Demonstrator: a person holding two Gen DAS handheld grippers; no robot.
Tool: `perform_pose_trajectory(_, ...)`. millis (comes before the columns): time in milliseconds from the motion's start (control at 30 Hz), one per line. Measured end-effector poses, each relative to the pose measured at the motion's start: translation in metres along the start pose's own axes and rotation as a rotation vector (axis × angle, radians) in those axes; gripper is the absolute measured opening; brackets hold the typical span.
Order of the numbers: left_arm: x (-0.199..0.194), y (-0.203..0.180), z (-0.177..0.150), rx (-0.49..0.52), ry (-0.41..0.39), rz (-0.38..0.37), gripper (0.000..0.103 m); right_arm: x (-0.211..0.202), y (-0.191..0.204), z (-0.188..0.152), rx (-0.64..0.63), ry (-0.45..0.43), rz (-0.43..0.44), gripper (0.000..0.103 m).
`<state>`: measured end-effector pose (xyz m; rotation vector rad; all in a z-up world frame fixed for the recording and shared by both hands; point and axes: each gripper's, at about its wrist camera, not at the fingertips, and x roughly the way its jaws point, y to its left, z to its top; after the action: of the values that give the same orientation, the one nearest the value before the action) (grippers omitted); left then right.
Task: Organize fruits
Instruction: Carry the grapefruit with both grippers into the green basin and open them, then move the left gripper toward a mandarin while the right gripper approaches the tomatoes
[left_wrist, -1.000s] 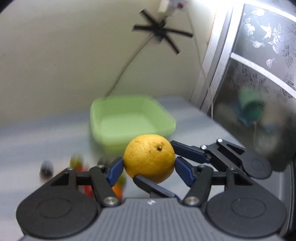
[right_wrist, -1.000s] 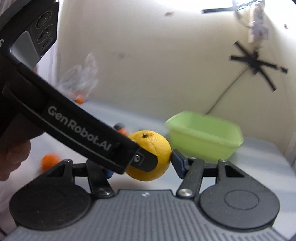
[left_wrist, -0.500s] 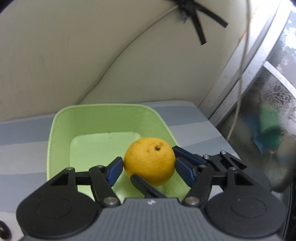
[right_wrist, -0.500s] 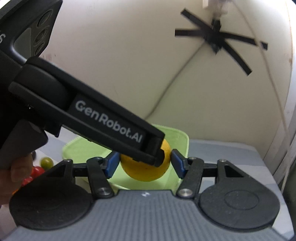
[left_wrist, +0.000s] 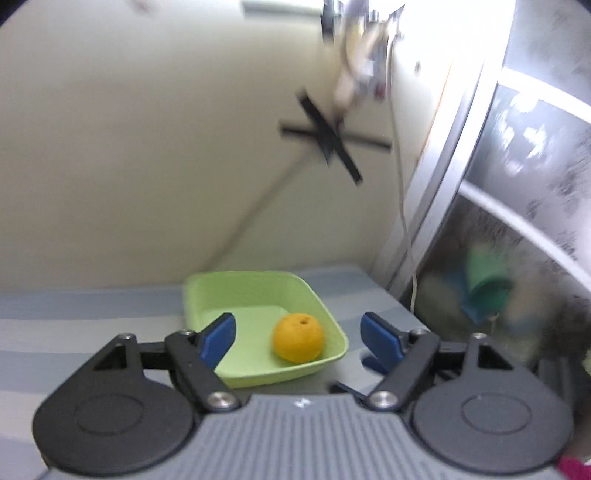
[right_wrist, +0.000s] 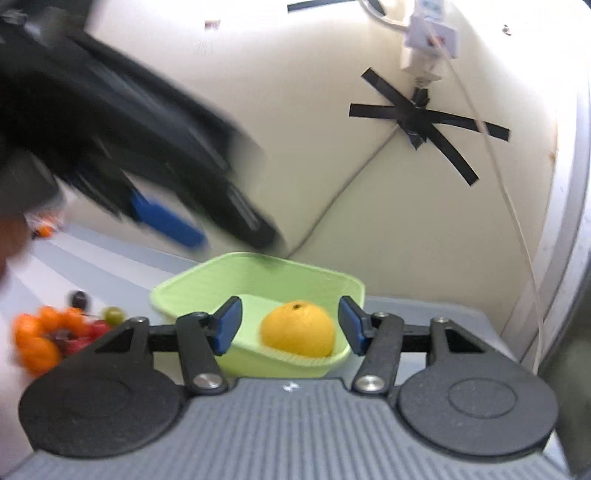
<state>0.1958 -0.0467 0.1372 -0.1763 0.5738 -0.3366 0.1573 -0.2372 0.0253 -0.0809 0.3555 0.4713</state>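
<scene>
A yellow-orange citrus fruit (left_wrist: 297, 343) lies in the near right corner of a light green tray (left_wrist: 236, 284) on the grey table. My left gripper (left_wrist: 299, 334) is open and empty, raised above the tray's near side. In the right wrist view the fruit (right_wrist: 297, 329) sits in the tray (right_wrist: 192, 284) beyond my right gripper (right_wrist: 289, 325), which is open and empty. The blurred left gripper body (right_wrist: 129, 147) crosses the upper left of that view.
A pile of small orange, red, green and dark fruits (right_wrist: 51, 332) lies on the table left of the tray. A cream wall with black tape (right_wrist: 424, 118) and a cable stands behind. A metal-framed glass door (left_wrist: 517, 221) is at the right.
Both grippers held the fruit over the tray. Now both have opened and drawn back, and the fruit rests in the tray.
</scene>
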Motion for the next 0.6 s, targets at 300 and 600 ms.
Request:
perform_pose_trajectory(300,-0.124,0.047,-0.103,-0.022,-0.089,0.271,0.079,-0.048,0.062,-0.046,0.143,0.118,0.159,0.038)
perform_pose_trajectory(600,-0.134,0.043,-0.196,-0.04,-0.068,0.329,0.079,-0.039,0.089,-0.041,0.18,0.111,0.13,0.038)
